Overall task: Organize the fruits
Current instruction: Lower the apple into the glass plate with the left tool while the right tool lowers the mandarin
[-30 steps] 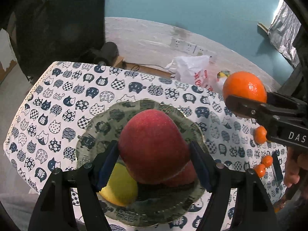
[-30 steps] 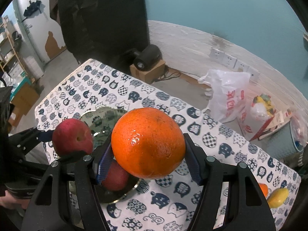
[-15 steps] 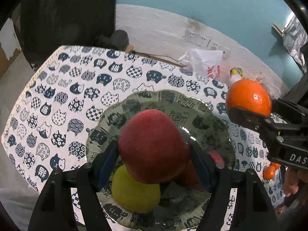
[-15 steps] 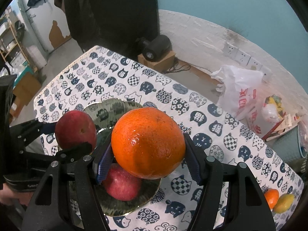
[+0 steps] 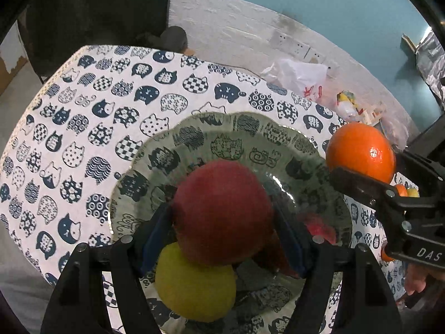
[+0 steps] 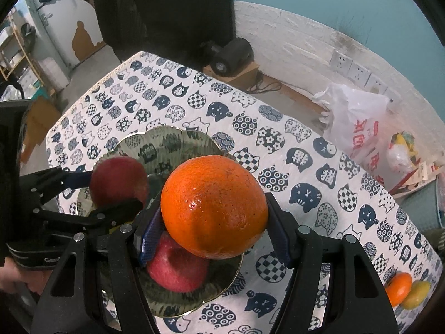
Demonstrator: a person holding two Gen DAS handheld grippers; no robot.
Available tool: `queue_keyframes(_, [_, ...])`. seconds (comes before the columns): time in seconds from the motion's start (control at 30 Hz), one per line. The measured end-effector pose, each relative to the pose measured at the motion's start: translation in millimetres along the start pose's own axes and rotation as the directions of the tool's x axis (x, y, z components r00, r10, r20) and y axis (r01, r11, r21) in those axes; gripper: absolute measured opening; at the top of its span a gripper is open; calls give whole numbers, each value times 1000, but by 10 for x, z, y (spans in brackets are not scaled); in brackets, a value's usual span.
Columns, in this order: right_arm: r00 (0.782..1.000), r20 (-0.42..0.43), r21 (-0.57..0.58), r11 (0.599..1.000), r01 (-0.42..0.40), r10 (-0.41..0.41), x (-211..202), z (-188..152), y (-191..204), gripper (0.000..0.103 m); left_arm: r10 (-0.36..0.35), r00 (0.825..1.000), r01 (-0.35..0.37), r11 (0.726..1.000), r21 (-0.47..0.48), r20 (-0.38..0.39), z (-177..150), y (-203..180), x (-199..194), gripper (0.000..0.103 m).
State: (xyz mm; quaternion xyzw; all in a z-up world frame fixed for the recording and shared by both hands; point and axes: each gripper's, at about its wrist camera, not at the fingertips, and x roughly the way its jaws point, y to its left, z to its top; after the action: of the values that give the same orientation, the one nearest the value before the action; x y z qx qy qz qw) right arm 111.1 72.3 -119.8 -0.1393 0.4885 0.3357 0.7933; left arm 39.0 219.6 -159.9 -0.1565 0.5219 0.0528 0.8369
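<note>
1. Both grippers have come lower over the plate [image 5: 155, 150] since one second ago: in the left wrist view the plate now fills more of the frame, and the orange [image 5: 360, 151] sits closer to its right rim.
2. At the left of the right wrist view, the left gripper [image 6: 111, 192] is closed on a red apple [image 6: 118, 181], which hangs over the left part of the plate [image 6: 222, 289].
3. At lower centre of the left wrist view, the left gripper [image 5: 222, 220] clamps the same red apple [image 5: 222, 213] between its two blue pads [image 5: 151, 239].
4. Under this apple a yellow fruit [image 5: 194, 284] lies on the plate, at bottom centre of the frame. I cannot tell if the two touch.
5. To the right of the held apple, something red [image 5: 319, 226] shows on the plate, but it is blurred.
6. In the centre of the right wrist view, the right gripper [image 6: 214, 211] grips the orange [image 6: 214, 207] firmly, with the fruit filling the gap between the fingers.
7. Below the orange a second red apple [image 6: 176, 267] rests on the plate.
8. At the right edge of the left wrist view, the right gripper [image 5: 361, 164] holds the orange above the plate's right rim.
9. At the lower right corner of the right wrist view, a small orange fruit [image 6: 399, 288] and a small yellow fruit [image 6: 417, 293] lie side by side on the cat-pattern tablecloth [image 6: 306, 167], well apart from the plate.
</note>
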Motion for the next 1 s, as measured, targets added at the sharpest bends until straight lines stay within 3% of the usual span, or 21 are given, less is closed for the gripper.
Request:
queue_keyframes(0.1, [1000, -4, 0, 1000, -1, 1, 15, -10, -3, 67, 30, 999, -31, 999, 25, 27, 13, -40, -62, 69])
queue_keyframes(0.47, [1000, -31, 0, 1000, -1, 1, 135, -41, 29, 67, 14, 999, -13, 1000, -8, 34, -31, 40, -224, 70])
queue_keyframes(1.0, [997, -74, 41, 999, -13, 16, 387, 37, 17, 68, 42, 997, -41, 999, -14, 58, -86, 134, -391, 70])
